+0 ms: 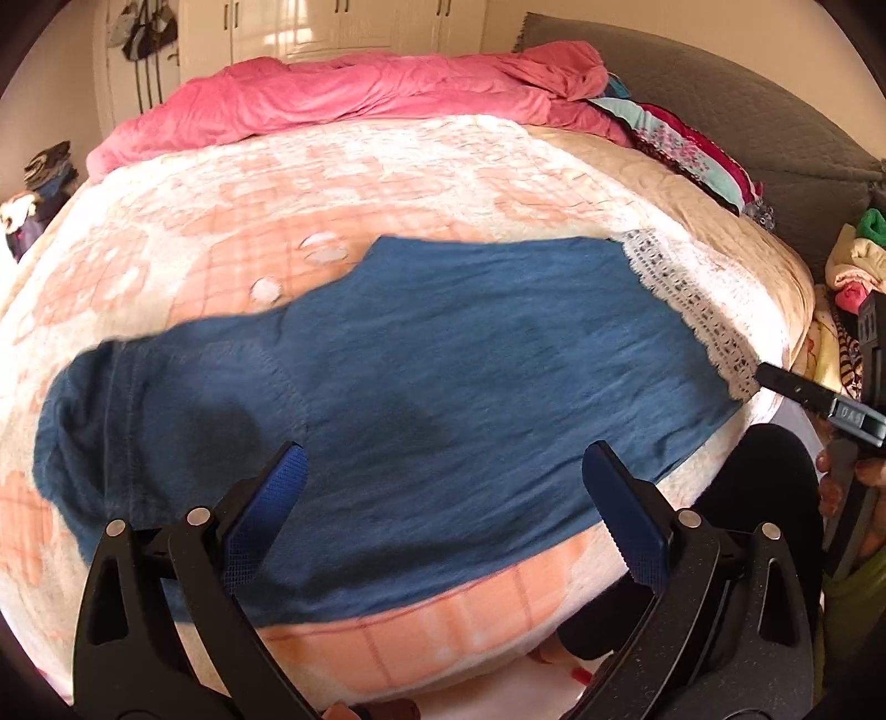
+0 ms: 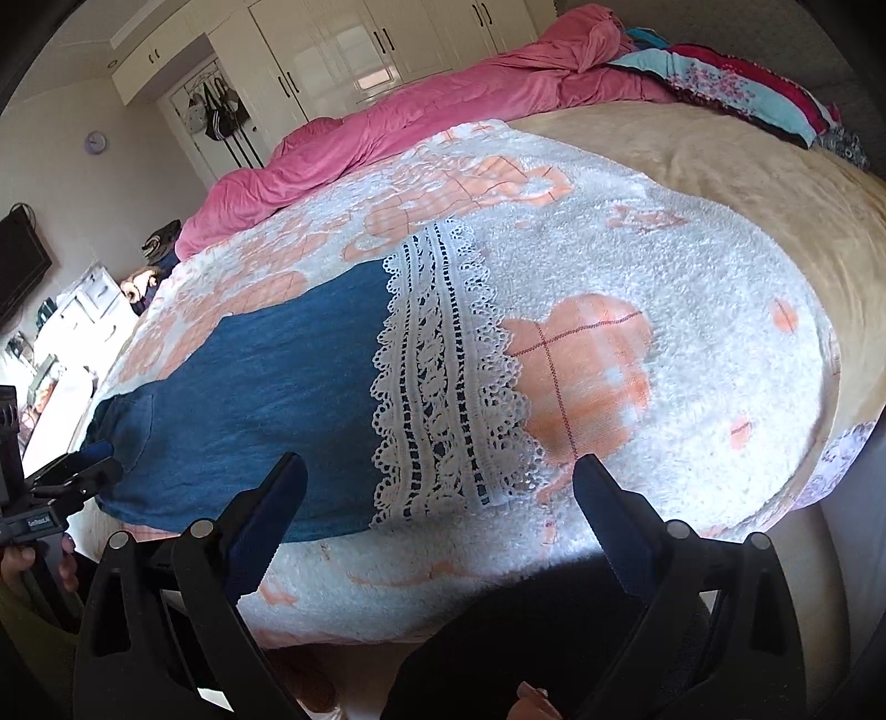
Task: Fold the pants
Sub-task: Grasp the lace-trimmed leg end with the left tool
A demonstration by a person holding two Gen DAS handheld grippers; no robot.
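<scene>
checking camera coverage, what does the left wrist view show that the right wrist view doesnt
Only the left wrist view: the pants' dark blue waistband end in full and a colourful clothes pile at right.
Only the right wrist view: a black wall screen and a purple wall clock.
Both: the blue lace-hemmed pants, pink duvet, and both grippers open, left gripper, right gripper.

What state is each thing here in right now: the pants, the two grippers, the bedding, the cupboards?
Blue pants with white lace cuffs: lying flat on the blanket, legs stacked, ungripped.
Left gripper: open, above the pants.
Right gripper: open, over the lace cuffs.
White and peach fleece blanket: spread flat.
Pink quilt: bunched along the far side.
White wardrobe doors: shut.
</scene>
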